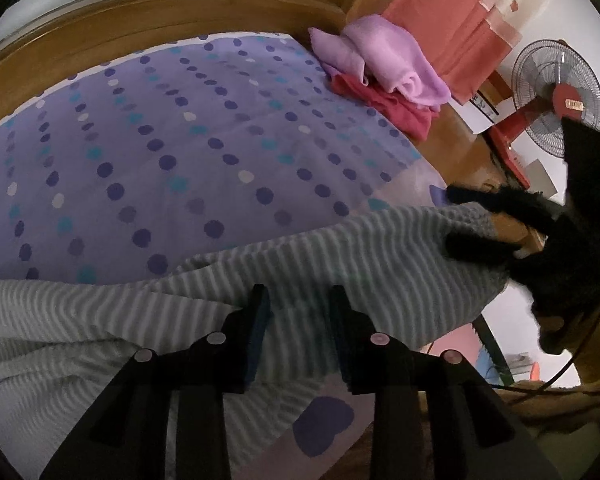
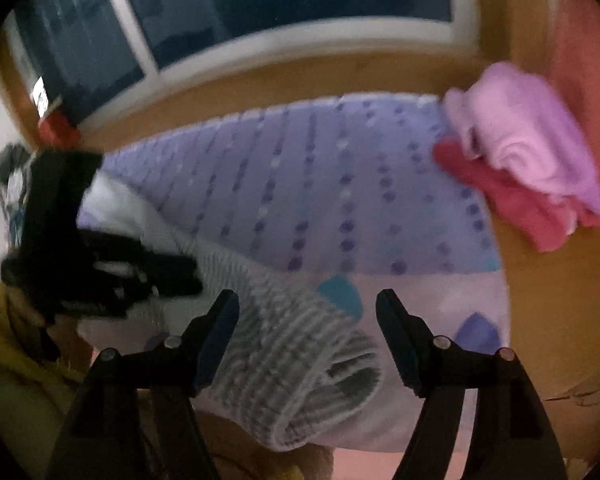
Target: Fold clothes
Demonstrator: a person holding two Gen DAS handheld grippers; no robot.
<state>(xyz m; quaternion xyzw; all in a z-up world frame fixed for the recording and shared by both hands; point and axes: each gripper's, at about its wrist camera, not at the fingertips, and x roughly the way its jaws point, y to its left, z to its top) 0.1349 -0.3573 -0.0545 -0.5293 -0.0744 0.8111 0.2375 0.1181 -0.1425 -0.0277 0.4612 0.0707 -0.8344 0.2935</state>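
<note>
Striped garment [image 1: 260, 264] on dotted bedsheet [image 1: 160, 140]

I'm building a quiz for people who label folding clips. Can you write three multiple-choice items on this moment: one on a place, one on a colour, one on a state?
1. Where does the stack of folded clothes lie?
A. at the bed's far corner
B. on the floor
C. on the fan

2. What colour is the folded piece on top of that stack?
A. green
B. light purple
C. black

3. How do the right gripper's jaws stand?
A. shut on the garment
B. apart, pads off the cloth
C. shut on nothing

Answers:
1 A: the stack sits at the far corner of the dotted sheet.
2 B: the light purple piece lies on a red one.
3 B: the right gripper is spread over the striped garment.
</note>
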